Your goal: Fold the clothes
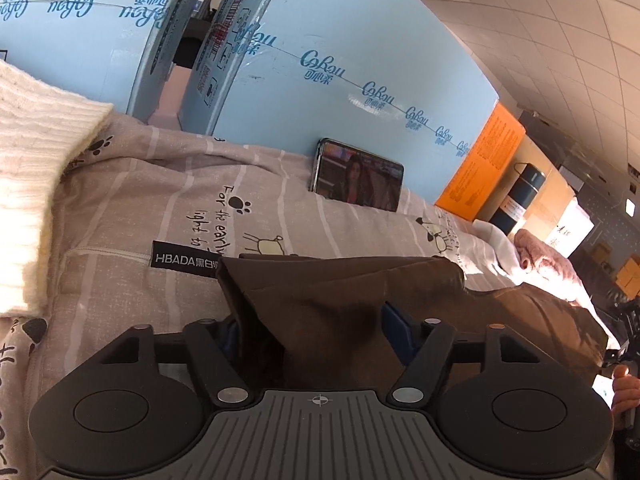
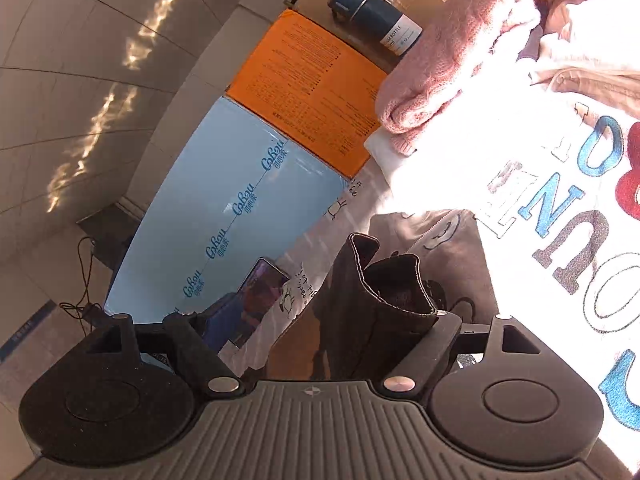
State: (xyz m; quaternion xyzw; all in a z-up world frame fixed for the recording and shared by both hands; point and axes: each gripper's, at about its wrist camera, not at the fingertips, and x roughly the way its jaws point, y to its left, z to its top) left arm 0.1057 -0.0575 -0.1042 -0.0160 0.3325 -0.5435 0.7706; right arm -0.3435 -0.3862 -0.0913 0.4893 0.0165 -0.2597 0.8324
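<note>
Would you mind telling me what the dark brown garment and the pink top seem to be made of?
The dark brown garment, held in both jaws, looks like a matte woven cloth, perhaps cotton twill: its hem shows a neat line of stitching. The pink top looks like a fuzzy knit, possibly wool or acrylic, given its ribbed, looped texture.

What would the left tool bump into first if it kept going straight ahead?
The left tool is shut on the brown garment. Past that, probably the patterned bedsheet, then maybe the phone; depth is unclear.

Storeroom-like room: stacked tissue cartons (image 1: 360, 72), tiled walls, cloth-covered worktop (image 1: 160, 200).
</note>
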